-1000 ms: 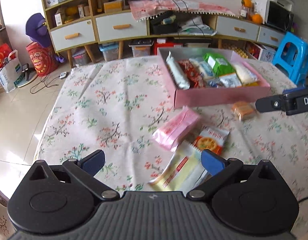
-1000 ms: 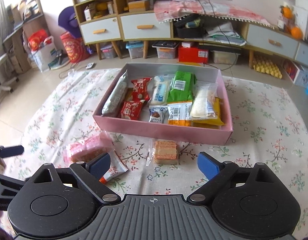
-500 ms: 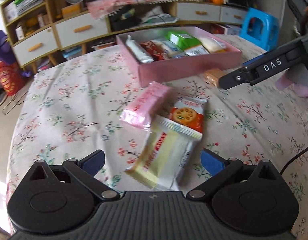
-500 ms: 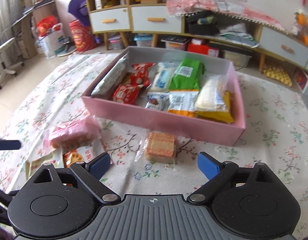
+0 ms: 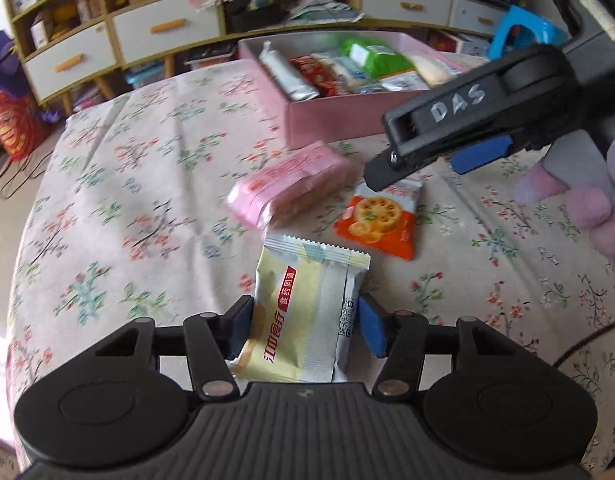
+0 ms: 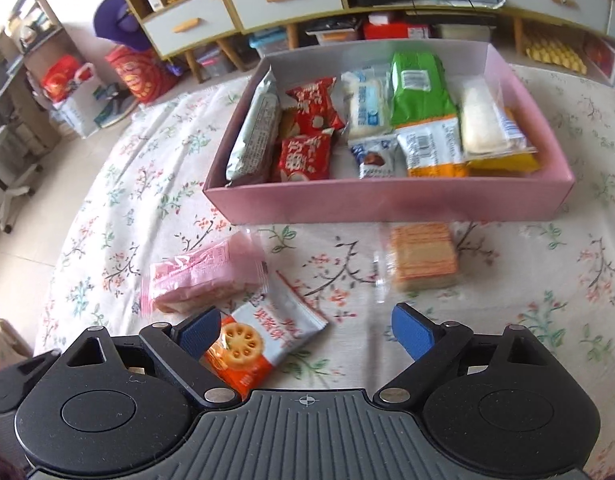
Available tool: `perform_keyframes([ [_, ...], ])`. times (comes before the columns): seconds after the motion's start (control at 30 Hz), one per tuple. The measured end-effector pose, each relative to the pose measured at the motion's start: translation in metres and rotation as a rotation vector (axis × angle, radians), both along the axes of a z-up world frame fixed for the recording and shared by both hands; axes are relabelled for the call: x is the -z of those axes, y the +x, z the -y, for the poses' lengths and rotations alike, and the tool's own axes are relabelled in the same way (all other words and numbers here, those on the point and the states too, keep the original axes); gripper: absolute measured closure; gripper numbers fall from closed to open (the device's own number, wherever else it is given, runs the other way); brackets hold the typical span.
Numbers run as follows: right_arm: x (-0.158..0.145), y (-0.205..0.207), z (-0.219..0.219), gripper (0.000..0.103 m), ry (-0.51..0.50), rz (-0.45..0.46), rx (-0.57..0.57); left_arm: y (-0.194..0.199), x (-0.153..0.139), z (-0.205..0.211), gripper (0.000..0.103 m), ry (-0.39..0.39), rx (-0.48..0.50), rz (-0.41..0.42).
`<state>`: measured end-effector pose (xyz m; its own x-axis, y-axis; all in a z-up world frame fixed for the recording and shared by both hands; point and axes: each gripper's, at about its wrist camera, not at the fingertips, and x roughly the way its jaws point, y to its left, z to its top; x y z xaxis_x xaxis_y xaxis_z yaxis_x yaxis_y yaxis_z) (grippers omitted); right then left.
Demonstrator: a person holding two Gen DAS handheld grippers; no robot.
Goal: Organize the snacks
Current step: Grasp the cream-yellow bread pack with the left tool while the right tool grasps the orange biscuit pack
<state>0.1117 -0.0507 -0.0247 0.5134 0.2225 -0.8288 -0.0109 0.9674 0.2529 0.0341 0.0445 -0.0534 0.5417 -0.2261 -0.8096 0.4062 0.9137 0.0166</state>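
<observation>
Left wrist view: cream-and-white snack packet (image 5: pixel 307 312) lying flat on the flowered tablecloth (image 5: pixel 119 216), nearest of the loose snacks and farthest from the pink box (image 5: pixel 327 116), between the closing jaws of the left gripper (image 5: pixel 305 326). Left pad against one long edge, right blue pad just at the other; full pinch not yet certain.

Likely light, puffy with air, wrapper thin and slick. Probably brittle biscuit inside, so a gentle squeeze across the middle of the body, not on the crimped end seal, which would fold and slip. Held by one end only, apt to droop and swing.

Beyond it toward the pink box: orange-and-white cracker packet (image 5: pixel 381 220), then pink wafer pack (image 5: pixel 291 184) just short of the box's front wall. Same two seen from the right wrist: cracker packet (image 6: pixel 263 344) and wafer pack (image 6: pixel 203 276), overlapping at a corner.

Right gripper (image 6: pixel 305 330) hanging low over the cloth, jaws wide and just starting to close, nothing pressed between the pads; left pad over the cracker packet's corner. Ahead of it, closer to the pink box (image 6: pixel 387 200), a clear-wrapped stack of orange wafers (image 6: pixel 423 256): stiff-looking block, loose slippery film, best taken across its short sides.

Pink box already well filled with packets in rows; little free floor apart from a gap near the front wall.
</observation>
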Motion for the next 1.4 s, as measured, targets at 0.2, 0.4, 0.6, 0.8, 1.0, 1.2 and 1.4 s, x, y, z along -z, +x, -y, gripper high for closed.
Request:
perform_keyframes([
  [0.2,0.005,0.003,-0.026,0.015,-0.059,-0.001,0.029,-0.008,-0.003,-0.006,0.049,-0.006,-0.018,-0.005],
  [0.4,0.009,-0.004,-0.045,0.022,-0.16,0.031,-0.032,-0.009,-0.002,-0.007,0.035,-0.01,-0.034,0.006],
  [0.6,0.01,-0.021,-0.019,0.033,-0.207,0.064,-0.151,-0.014,0.006,-0.015,0.025,-0.05,-0.044,0.046],
  [0.8,0.011,-0.037,0.025,0.033,-0.168,0.112,-0.224,-0.026,0.012,-0.018,0.015,-0.069,-0.026,0.108],
  [1.0,0.012,-0.053,0.035,0.032,-0.124,0.181,-0.331,-0.031,0.015,-0.021,0.013,-0.084,-0.005,0.138],
  [1.2,0.016,-0.052,0.021,0.032,-0.141,0.227,-0.431,-0.03,0.018,-0.023,0.003,-0.084,-0.006,0.133],
  [1.4,0.02,-0.042,0.017,0.031,-0.157,0.259,-0.445,-0.03,0.017,-0.025,0.011,-0.083,-0.015,0.143],
])
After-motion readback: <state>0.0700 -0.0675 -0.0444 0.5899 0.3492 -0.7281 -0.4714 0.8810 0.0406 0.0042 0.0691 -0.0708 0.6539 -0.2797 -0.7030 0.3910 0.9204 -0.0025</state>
